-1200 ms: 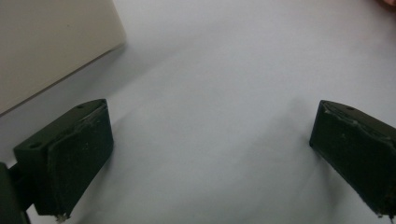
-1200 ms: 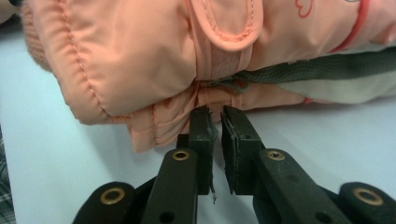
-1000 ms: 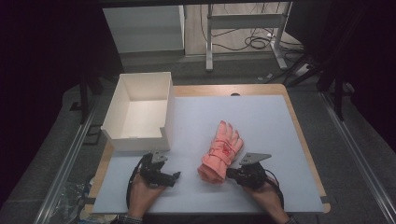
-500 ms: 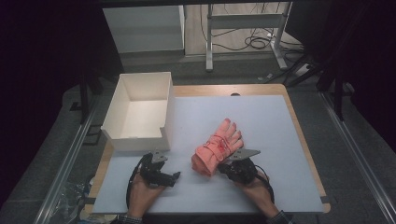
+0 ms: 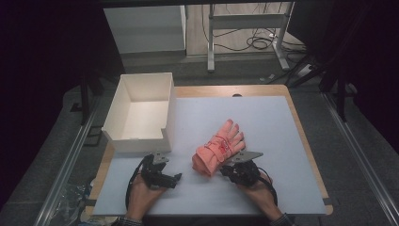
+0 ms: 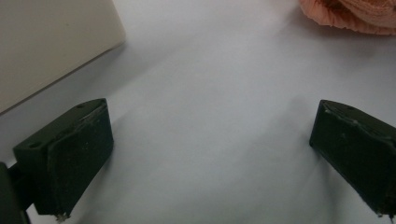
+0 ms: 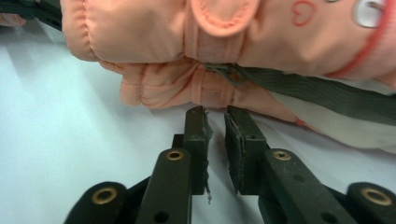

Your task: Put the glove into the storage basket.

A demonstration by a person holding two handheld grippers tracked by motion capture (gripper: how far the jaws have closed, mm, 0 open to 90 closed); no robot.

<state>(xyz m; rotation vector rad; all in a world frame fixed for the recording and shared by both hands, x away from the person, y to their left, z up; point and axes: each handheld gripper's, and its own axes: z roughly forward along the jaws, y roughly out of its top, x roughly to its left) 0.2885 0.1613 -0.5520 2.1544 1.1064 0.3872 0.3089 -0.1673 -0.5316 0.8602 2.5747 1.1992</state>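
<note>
Nearest, the right gripper [image 7: 215, 116] is seen with its jaws almost together, only a thin gap between them. They have just been opened a little, and nothing is held between them. Their tips sit just below the pink glove [image 7: 224, 51], at its cuff edge.

In the high view the glove [image 5: 220, 147] has been turned a little since a second ago. It lies just beside the right gripper [image 5: 231, 168], at 11 o'clock from it.

The left gripper [image 6: 210, 140] is held wide open over bare table [image 6: 215, 70].

Farther off, at 10 o'clock from the glove, the white box [image 5: 141, 110] is waiting. A fresh grab looks needed next.
</note>
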